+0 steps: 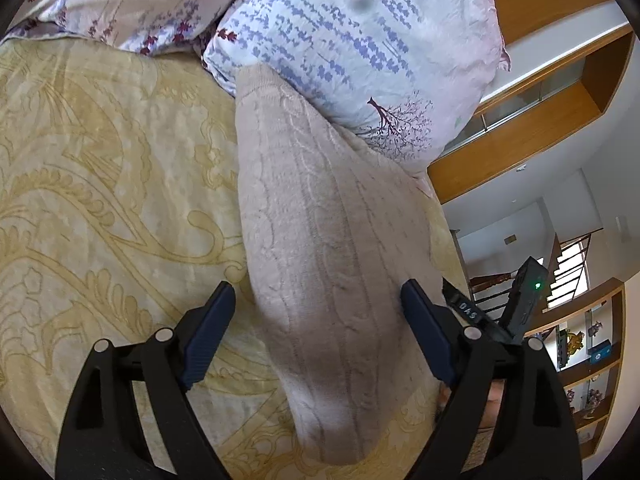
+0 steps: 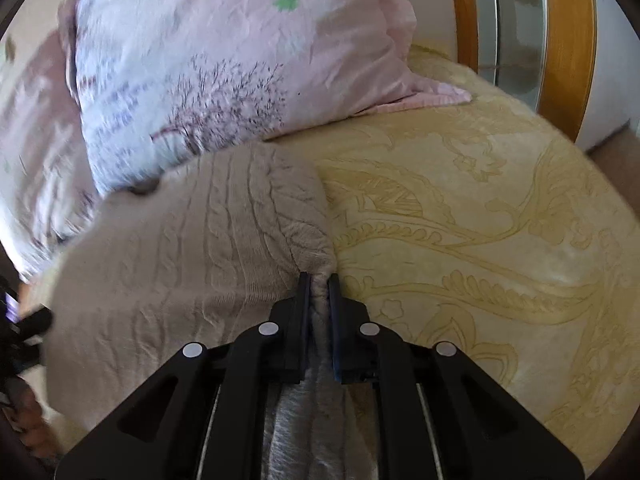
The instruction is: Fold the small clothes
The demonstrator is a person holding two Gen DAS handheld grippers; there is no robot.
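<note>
Now right tongs point(image 2: 319, 280) pinch the beige knit point(image 2: 192, 248) on the bedspread point(image 2: 480, 240)

Beige cable-knit garment point(image 1: 320, 220) (edge bunched, lifted) on the yellow patterned bedspread point(image 1: 100, 180), touching pillow point(image 1: 340, 40).

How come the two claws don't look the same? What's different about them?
The left claw is spread wide open, and the beige knitted garment passes between its fingers without being squeezed. The right claw is pinched shut on a bunched edge of that garment. The left claw's blue pads face inward in plain sight; the right claw's are pressed into the fabric. Both are black and work over the yellow patterned bedspread.
</note>
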